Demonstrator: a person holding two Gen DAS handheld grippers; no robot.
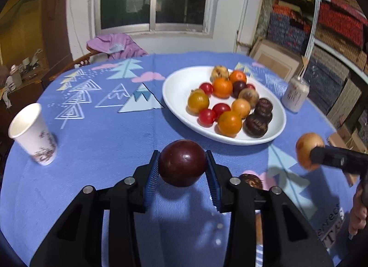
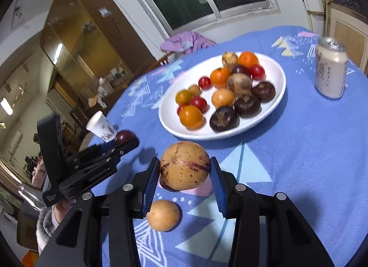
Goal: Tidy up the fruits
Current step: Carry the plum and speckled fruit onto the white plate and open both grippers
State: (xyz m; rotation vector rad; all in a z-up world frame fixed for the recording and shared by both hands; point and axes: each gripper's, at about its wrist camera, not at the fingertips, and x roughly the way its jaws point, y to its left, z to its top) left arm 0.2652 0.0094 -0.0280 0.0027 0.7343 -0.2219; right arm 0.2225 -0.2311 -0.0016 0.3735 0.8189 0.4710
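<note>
My left jaws were pinching a dark red plum (image 1: 182, 163) between their blue pads (image 1: 153, 178), and it hung just above the tabletop (image 1: 103, 147) with its shadow under it. My right jaws were pinching a big tan fruit with red marks (image 2: 184, 165), lifted off the cloth too. In the left view I could see that same tan fruit at the right edge, held by the right gripper (image 1: 310, 155). In the right view the left gripper (image 2: 125, 139) showed at the left with the plum at its tip.

Under the right jaws a small tan fruit (image 2: 163, 215) lay on the blue cloth. Near the left jaws a dark brown fruit (image 1: 251, 180) peeked out, partly hidden.

Farther out sat the white plate (image 1: 177, 87), with orange, red, tan and dark brown fruits in it. The plate was past both held fruits, and neither fruit was over it. A paper cup (image 1: 34, 133) stood well off to the left. A drink can (image 2: 331, 69) stood beside the plate on the right. A purple jacket (image 1: 117, 45) lay on a chair behind the tabletop
</note>
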